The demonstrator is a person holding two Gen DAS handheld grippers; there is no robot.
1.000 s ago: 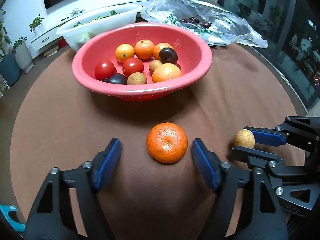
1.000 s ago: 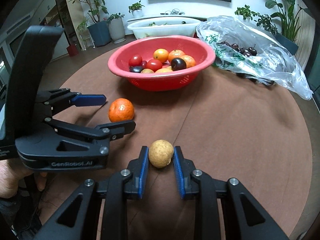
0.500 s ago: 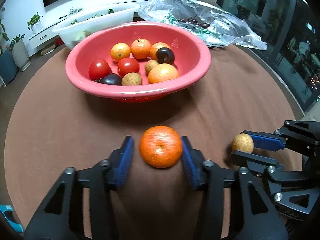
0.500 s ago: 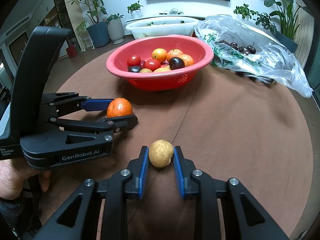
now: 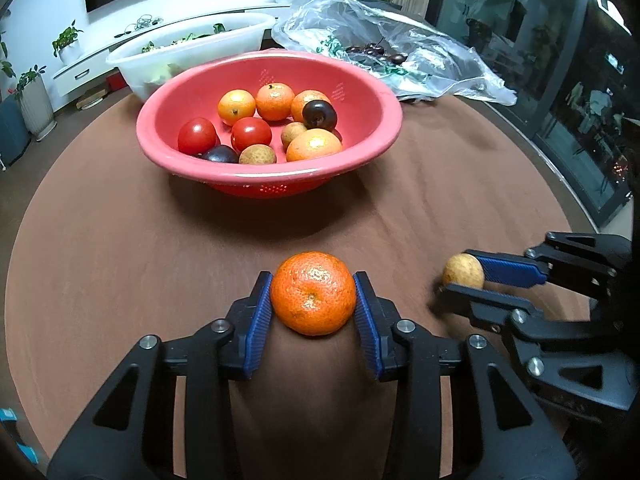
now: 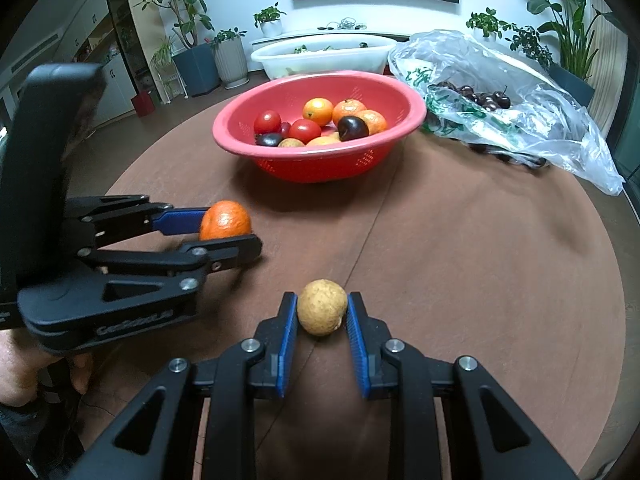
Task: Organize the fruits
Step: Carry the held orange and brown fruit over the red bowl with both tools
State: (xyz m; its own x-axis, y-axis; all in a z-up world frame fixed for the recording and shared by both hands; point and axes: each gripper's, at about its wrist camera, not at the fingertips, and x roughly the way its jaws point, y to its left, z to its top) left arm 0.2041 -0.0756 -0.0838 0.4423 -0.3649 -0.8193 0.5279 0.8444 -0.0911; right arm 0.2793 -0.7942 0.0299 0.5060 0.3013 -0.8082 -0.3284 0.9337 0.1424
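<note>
Your left gripper point(image 5: 313, 300) is closing on the tangerine point(image 5: 313, 293): the fruit sits between the two blue pads point(image 5: 258, 318), which press on its sides near the table's point(image 5: 120, 240) front edge. From the right wrist view, that same gripper point(image 6: 230, 236) reaches in from the left side of the table with the tangerine point(image 6: 225, 220) at its tips, and your bare hand point(image 6: 24, 368) grips the handle below it.

Further back, near the middle of the brown round table, stands the red colander bowl point(image 5: 360, 96). It holds several oranges point(image 5: 314, 145), two tomatoes point(image 5: 251, 134), dark plums point(image 5: 319, 115) and small tan longans point(image 5: 257, 155), all loose in a heap.

Behind the bowl, at the far edge, is a white plastic tub point(image 5: 192, 52) with greens in it. To its right, at the far right edge, lies a crumpled clear plastic bag point(image 5: 420, 52) with dark cherries point(image 6: 484, 98) on it.

Your right gripper point(image 6: 322, 316) is clamped on a small tan longan point(image 6: 322, 306) near the front edge of the table, right of the tangerine. Its blue pads point(image 6: 288, 340) press on both sides of the fruit. The left wrist view shows that gripper point(image 5: 460, 280) coming in from the right edge with the longan point(image 5: 463, 271) at its tips.
</note>
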